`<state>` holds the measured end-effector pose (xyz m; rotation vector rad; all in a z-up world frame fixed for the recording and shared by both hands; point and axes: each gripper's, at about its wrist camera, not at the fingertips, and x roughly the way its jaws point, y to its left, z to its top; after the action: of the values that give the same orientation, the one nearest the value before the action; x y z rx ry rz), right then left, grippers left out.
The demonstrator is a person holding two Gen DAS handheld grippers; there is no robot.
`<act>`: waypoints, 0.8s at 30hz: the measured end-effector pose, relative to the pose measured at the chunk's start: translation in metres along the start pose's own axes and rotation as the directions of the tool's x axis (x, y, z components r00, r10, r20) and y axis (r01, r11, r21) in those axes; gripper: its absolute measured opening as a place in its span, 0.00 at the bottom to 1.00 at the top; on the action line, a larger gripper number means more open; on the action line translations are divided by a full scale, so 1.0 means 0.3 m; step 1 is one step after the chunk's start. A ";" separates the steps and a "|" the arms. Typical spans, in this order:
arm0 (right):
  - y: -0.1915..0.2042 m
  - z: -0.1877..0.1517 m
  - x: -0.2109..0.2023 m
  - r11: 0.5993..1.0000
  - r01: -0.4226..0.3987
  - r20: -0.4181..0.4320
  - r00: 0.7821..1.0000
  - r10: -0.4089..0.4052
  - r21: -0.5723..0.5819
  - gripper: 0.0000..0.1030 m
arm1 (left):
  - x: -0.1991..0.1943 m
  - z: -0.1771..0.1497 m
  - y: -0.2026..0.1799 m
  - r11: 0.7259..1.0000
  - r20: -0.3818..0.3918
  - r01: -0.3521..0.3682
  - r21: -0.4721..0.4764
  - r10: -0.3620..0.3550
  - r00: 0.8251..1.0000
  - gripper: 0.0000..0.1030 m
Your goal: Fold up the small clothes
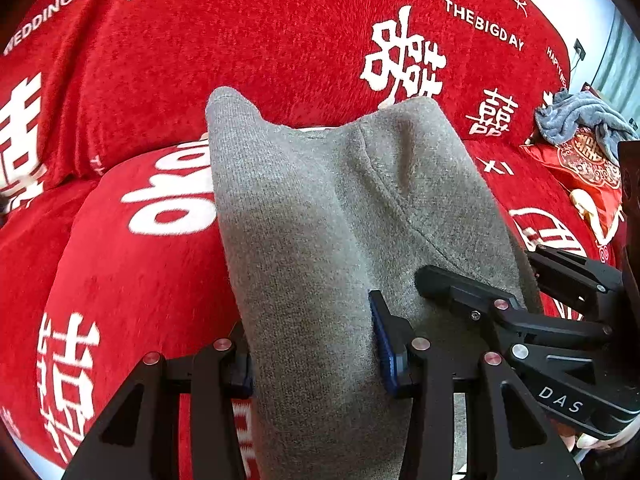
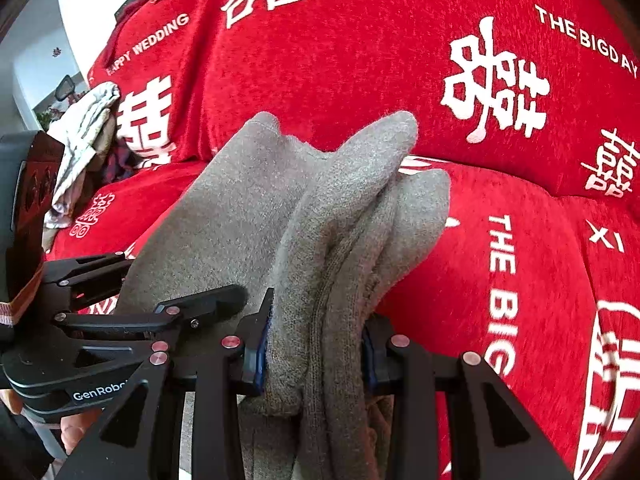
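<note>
Grey knit garment (image 1: 320,208), left wrist view: it fills the centre of the frame, draped over a red sofa cover (image 1: 132,260) printed with white characters, its lower end pinched between the blue pads of the left gripper (image 1: 316,352). The right gripper (image 1: 480,300) enters at lower right and lies against the cloth's edge; a blue-grey cloth (image 1: 580,120) sits at far right. Right wrist view: the grey knit garment (image 2: 320,220) is bunched in several layers at centre, clamped by the right gripper (image 2: 316,344); the left gripper (image 2: 132,300) appears at lower left. A pale cloth (image 2: 84,136) lies at upper left. Judged soft, light and limp, the knit sags wherever unsupported, so corners and hems are the best holds.
</note>
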<state>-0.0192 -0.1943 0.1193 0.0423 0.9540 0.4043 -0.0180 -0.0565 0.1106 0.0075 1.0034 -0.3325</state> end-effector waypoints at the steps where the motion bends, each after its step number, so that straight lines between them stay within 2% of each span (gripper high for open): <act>1: 0.008 -0.009 -0.005 1.000 -0.001 0.002 1.000 0.001 -0.002 0.37 | -0.009 -0.013 0.002 1.000 0.002 -0.002 0.000 0.002 1.000 0.45; 10: 0.076 -0.126 -0.039 1.000 -0.006 0.014 1.000 0.006 -0.003 0.37 | -0.052 -0.141 0.009 1.000 0.003 -0.021 -0.002 0.021 1.000 0.45; 18: 0.091 -0.205 -0.004 1.000 0.000 0.005 1.000 0.000 -0.010 0.37 | -0.013 -0.227 0.024 1.000 -0.005 -0.023 -0.003 0.023 1.000 0.45; 22: 0.077 -0.221 0.000 1.000 -0.010 0.015 1.000 0.010 0.004 0.37 | -0.009 -0.254 0.030 0.999 0.016 -0.034 -0.002 0.034 0.999 0.46; 23: 0.071 -0.223 -0.001 1.000 -0.014 0.015 1.000 0.014 0.006 0.37 | -0.010 -0.257 0.031 0.999 0.017 -0.035 -0.004 0.035 0.999 0.47; 24: 0.067 -0.225 0.000 1.000 -0.017 0.013 1.000 0.017 0.008 0.37 | -0.009 -0.261 0.034 0.999 0.016 -0.039 -0.007 0.040 0.999 0.52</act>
<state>-0.0796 -0.1853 0.0842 0.0603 0.9430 0.4156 -0.0812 -0.0337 0.0690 0.0184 0.9869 -0.2926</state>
